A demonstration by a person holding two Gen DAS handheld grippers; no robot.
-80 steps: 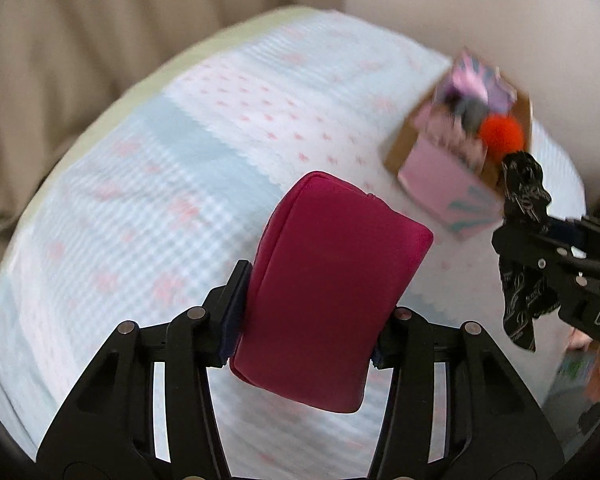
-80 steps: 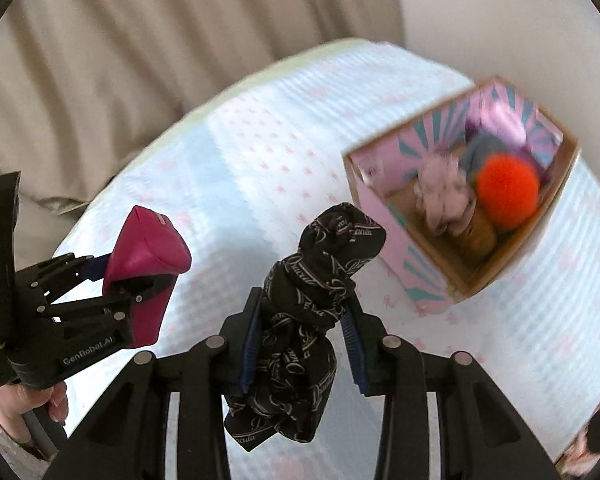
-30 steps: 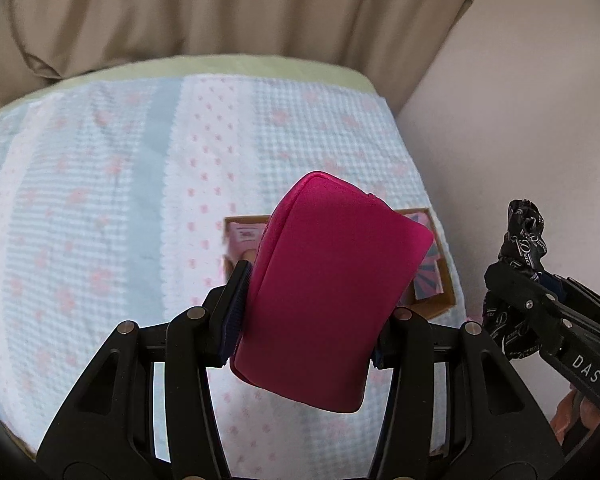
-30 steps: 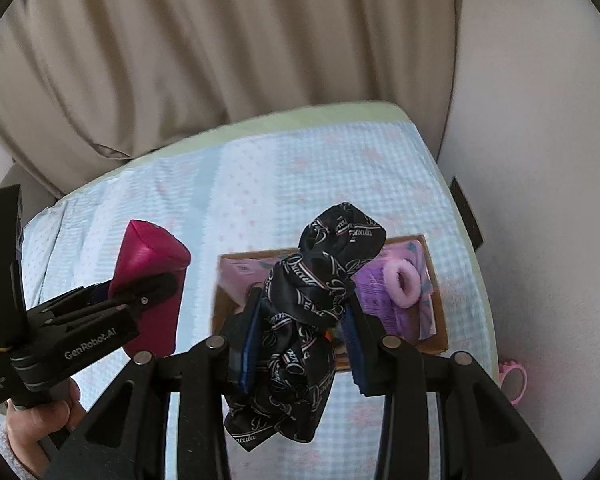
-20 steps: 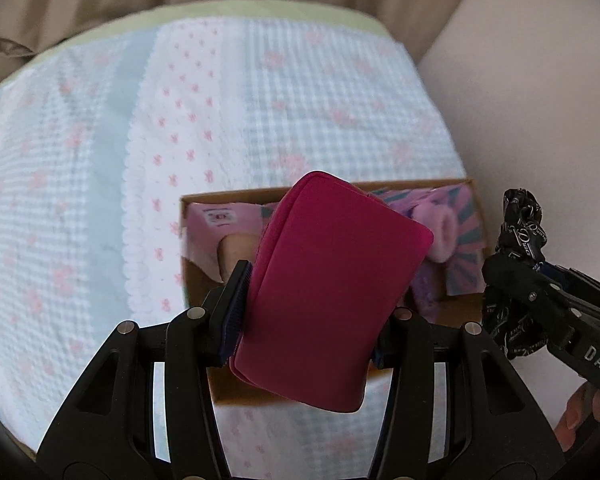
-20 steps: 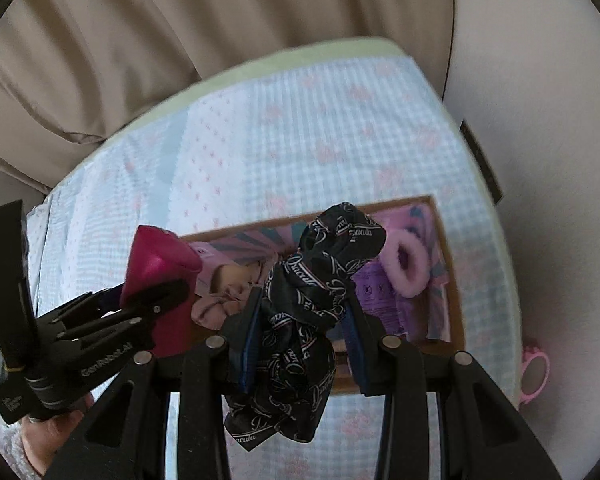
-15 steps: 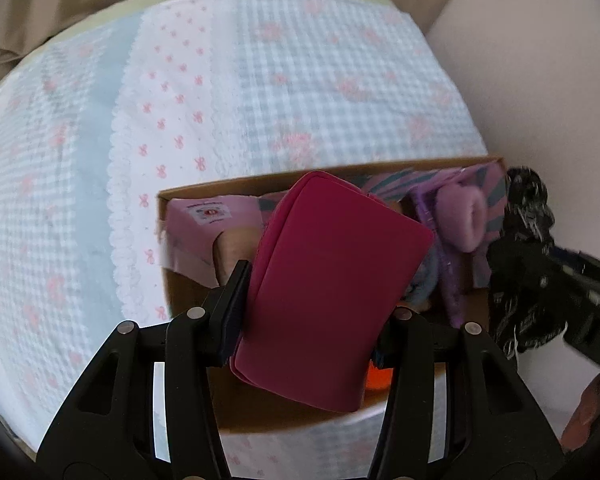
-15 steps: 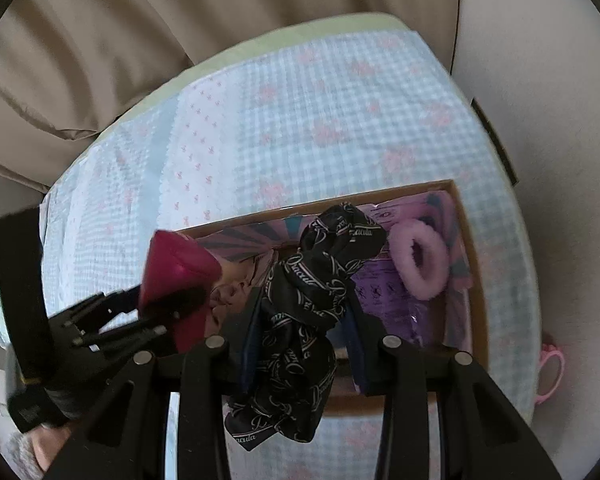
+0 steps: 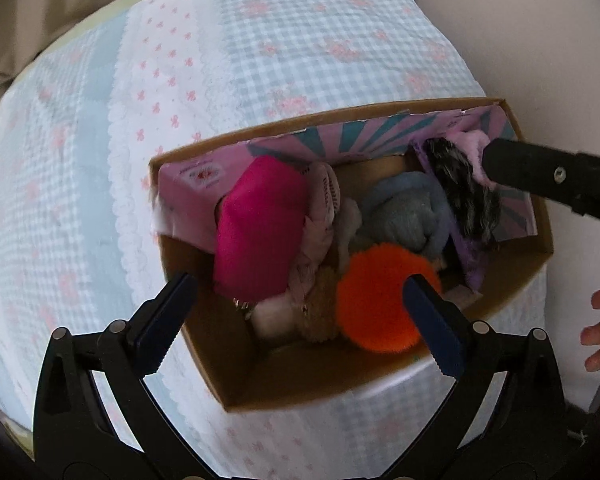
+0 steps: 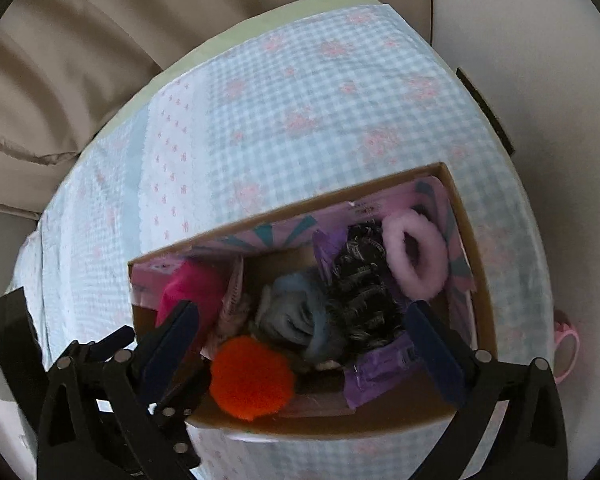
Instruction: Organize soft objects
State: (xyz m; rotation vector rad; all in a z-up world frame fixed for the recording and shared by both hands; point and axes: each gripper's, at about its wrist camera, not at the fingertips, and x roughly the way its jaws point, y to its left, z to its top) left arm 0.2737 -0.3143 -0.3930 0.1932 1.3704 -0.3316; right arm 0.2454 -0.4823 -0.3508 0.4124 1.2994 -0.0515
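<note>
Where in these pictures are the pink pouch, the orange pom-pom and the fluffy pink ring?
pink pouch (image 9: 260, 232): left wrist view, middle of its broad side.
orange pom-pom (image 9: 376, 300): left wrist view, centre of the fuzzy ball.
fluffy pink ring (image 10: 430, 254): right wrist view, right side of the loop.

Soft even daylight, fisheye-bent edges, slight motion blur

Two black hand-held tongs with blue-padded fingers

The left gripper (image 9: 298, 319) and right gripper (image 10: 304, 345) share one build: matte black linkage arms, silver rivets at each pivot, dark blue ribbed pads (image 9: 165, 323) on the inner faces. Beside the left tongs, bare fingertips (image 9: 598, 324) show.
</note>
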